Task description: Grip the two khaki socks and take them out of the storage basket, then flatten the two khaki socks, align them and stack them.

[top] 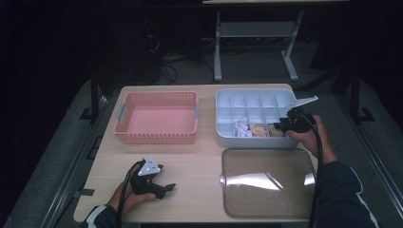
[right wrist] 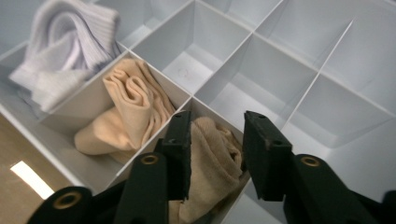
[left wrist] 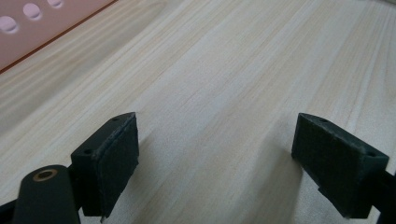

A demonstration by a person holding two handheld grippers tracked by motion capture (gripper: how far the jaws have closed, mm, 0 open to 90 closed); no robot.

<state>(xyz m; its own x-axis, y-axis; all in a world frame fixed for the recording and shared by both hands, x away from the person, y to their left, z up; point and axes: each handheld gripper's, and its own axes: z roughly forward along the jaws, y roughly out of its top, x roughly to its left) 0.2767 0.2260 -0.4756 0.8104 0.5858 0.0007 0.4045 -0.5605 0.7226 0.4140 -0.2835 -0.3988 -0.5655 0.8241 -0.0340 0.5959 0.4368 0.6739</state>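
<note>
Low in the right gripper view, the rolled tan fabric sock (right wrist: 210,163) sits in the white divided organiser's (right wrist: 280,56) near compartment between the right tool's (right wrist: 217,154) half-parted jaws; soft, light, best pinched mid-roll.

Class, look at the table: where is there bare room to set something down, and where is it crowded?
Bare wood lies in front of the pink basket, between the left gripper and the clear lid. The basket looks empty too. It is crowded at the divided tray, where the right gripper hangs over a beige sock.
</note>
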